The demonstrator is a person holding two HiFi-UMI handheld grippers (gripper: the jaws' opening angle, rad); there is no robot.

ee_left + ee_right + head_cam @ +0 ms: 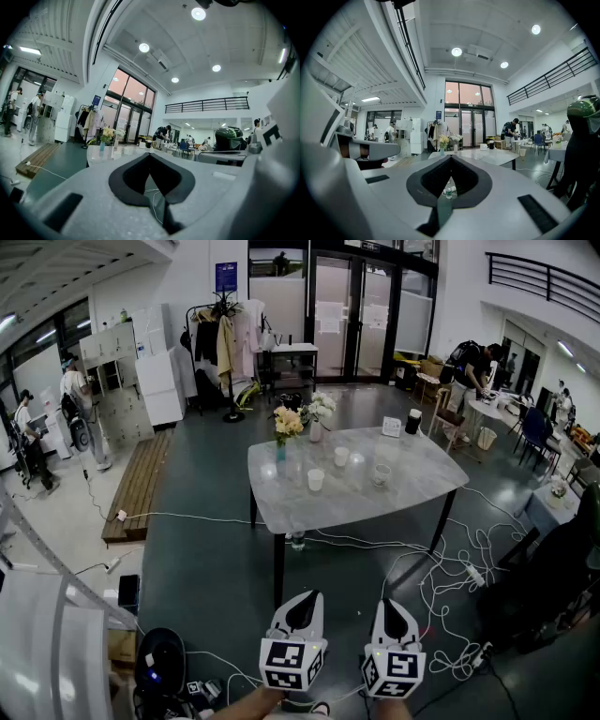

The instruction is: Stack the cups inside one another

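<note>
So both tools are at the near edge of the head view, well short of the table (427, 476). The left gripper (305, 599) and right gripper (389, 606) are chunky pale foam-looking shells with a black padded lining, each with a marker cube at the back. In its own view, each one's jaws are pressed together at the tip with nothing held.

The cups are all out on the table, far from the grippers. There's a white cup (315, 480) towards the near left, a second white cup (341, 457) just behind it and a clear cup (381, 474) to the right, all standing apart and none nested. The tabletop is glossy grey, marble-patterned, with rounded corners and dark legs. Yellow flowers (287, 424) in a slim bluish vase sit at the far left of it.

Only the head view shows the cups properly. The gripper views catch the table edge-on, so you mostly get the flowers. The right gripper view shows a small bottle (448, 191) through the dark opening behind its jaws; the left gripper view shows white cables (154, 202) there instead.
</note>
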